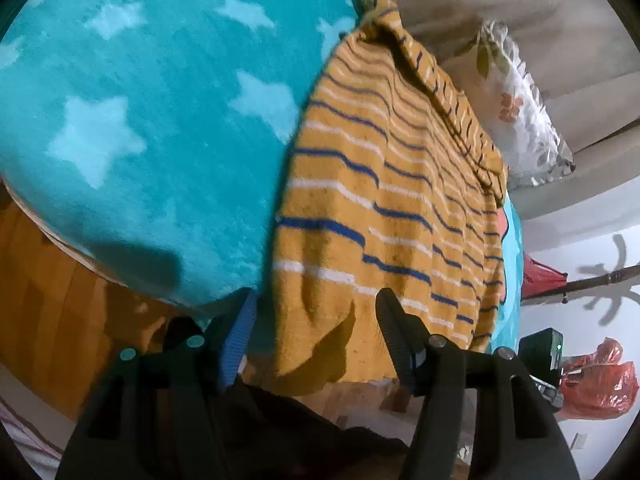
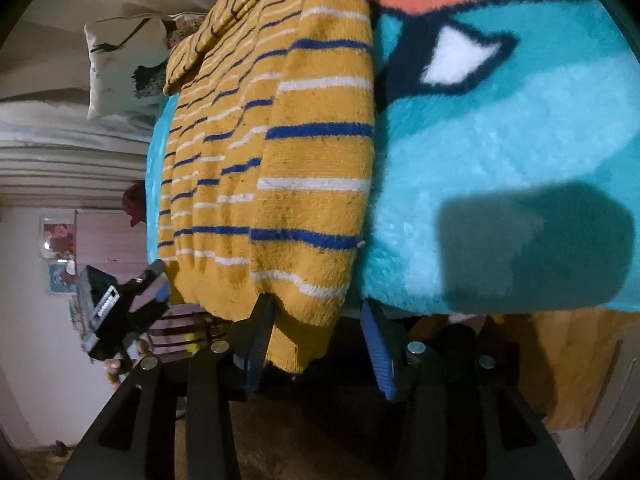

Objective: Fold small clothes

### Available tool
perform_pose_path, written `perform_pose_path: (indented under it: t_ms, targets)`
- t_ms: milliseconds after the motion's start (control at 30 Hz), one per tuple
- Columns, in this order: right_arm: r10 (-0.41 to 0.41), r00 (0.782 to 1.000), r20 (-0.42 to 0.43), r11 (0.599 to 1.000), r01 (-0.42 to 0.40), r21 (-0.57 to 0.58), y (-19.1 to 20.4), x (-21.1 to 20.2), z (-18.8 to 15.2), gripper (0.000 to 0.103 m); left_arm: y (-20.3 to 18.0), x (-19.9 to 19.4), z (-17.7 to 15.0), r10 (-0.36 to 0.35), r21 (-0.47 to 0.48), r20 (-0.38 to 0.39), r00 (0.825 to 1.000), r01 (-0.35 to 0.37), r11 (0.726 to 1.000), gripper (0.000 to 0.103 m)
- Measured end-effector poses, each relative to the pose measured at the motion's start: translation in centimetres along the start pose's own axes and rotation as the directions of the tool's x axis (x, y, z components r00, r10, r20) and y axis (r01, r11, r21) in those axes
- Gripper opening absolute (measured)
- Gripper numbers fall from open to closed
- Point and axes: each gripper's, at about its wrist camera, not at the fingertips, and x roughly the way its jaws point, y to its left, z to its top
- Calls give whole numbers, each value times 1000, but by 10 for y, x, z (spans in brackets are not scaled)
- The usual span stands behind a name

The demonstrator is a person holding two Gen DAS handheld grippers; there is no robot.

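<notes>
A small yellow knit sweater [image 1: 384, 184] with blue and white stripes lies flat on a teal fleece blanket [image 1: 152, 120], its hem hanging over the near edge. My left gripper [image 1: 316, 312] is open, its jaws standing either side of one hem corner without touching it. The sweater also shows in the right wrist view [image 2: 280, 168]. My right gripper [image 2: 316, 320] is open around the other hem corner, the cloth hanging between the fingers. The left gripper [image 2: 120, 308] shows at the far left of the right wrist view.
The blanket [image 2: 500, 152] carries pale stars and a cartoon face with an orange patch. A floral pillow [image 1: 524, 120] lies at the far end. Red plastic bags [image 1: 596, 384] and a dark box stand at the right. Orange cloth [image 1: 48, 300] hangs below the blanket edge.
</notes>
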Motion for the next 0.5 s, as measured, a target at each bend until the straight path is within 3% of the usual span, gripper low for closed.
perform_pose_path:
  t_ms: [67,200,267,333,367,400,433,467,500]
  targets:
    - [25,1000,10,1000,-25,8,0,-5,-2,49,-3,1,-1,-2,6,-10,1000,2,1000,61]
    - [82,996,40,996,-83,43,-4,-17,-5,67,-9,2,0,-5,27,-19,1000,5,1000,61]
    - [100,994,43,994,-102,51,-3,-18,-4,67,-13,4,1,1,38,-29,1000,0,999,60]
    - [83,996,42,995,-85,46,-3,-16,-2,67,-18,8,2,9,52,-42,999,-7,999,48]
    - [85,996,31,995,-87,42,-2,-13,-1,67,-21,10,1,34,63,-53,998,-30,998,24]
    - [88,996,5,996,-88,29,1,-7,-1,67,-24,14,1,57,70,-70,996,-52,996,8]
    - [78,997,-7,997,-78,18,5,-2,-1,66,-23,14,1,61,65,-73,995,-56,996,8]
    - [64,998,-15,998,-64,6,8,1,-1,55,-24,12,0,61,56,-66,996,-57,997,8]
    - [46,998,-32,999,-47,-14,12,4,0,30,-24,10,0,61,53,-65,996,-58,997,8]
